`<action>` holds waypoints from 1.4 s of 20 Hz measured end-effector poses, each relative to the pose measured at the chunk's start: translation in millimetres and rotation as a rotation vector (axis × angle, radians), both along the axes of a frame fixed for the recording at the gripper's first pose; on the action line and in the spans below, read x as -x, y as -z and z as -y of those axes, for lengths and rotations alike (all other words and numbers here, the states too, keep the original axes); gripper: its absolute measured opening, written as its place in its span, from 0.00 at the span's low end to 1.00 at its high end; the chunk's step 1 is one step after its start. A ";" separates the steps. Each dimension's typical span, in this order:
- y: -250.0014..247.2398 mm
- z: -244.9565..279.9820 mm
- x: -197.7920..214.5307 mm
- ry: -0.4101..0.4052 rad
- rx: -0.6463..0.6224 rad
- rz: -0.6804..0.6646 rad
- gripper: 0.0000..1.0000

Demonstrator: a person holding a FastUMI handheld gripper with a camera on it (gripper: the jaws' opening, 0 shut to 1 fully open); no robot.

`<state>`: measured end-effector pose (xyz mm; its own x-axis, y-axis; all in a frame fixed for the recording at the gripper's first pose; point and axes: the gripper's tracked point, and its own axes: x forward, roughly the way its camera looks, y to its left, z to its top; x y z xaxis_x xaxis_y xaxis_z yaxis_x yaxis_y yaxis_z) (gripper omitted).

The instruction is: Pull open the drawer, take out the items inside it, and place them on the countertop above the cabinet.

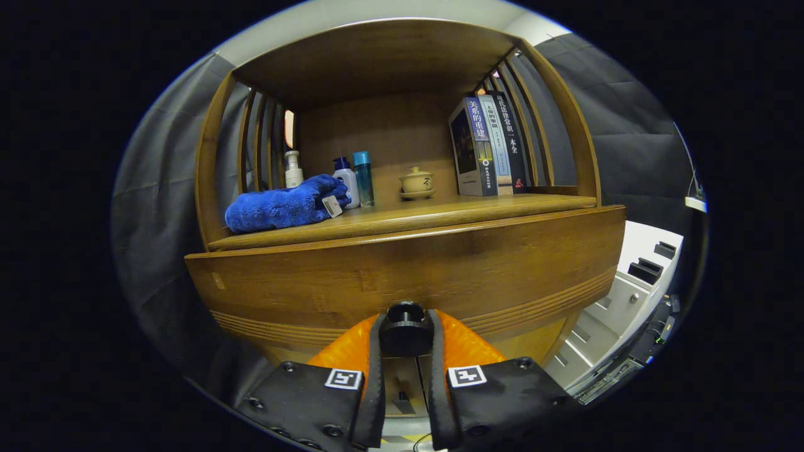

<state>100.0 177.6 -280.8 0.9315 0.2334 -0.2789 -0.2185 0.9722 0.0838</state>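
Observation:
A wooden cabinet fills the view, its drawer front [408, 270] a broad curved panel just ahead of my fingers. A black round knob [405, 329] sits low on that front. My gripper [405, 333] has its orange fingers [352, 351] pressed on both sides of the knob. Above the drawer runs the countertop [440, 213], a wooden shelf under an arched frame. The inside of the drawer is hidden.
On the countertop lie a folded blue towel [282, 206] at the left, a white pump bottle [293, 169], two small bottles [355, 181], a lidded tea cup [416, 182] and several upright books [487, 147]. A white drawer unit [634, 282] stands to the right of the cabinet.

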 end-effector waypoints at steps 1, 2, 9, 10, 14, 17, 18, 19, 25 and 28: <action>0.0 1.4 3.7 -0.005 0.007 0.001 0.37; -0.8 3.0 8.3 -0.007 0.011 -0.001 0.37; -3.9 9.9 38.1 -0.013 0.017 -0.029 0.37; -4.7 10.8 43.2 -0.013 0.020 -0.033 0.37; -6.0 16.4 60.8 -0.009 0.023 -0.050 0.37; -1.8 20.9 77.7 -0.006 0.027 -0.074 0.37; -4.3 21.5 81.1 -0.003 0.024 -0.069 0.37; -3.1 22.5 89.4 -0.004 0.031 -0.076 0.37; -3.9 28.6 119.0 0.009 0.038 -0.095 0.37; -3.0 31.3 132.2 0.016 0.052 -0.105 0.37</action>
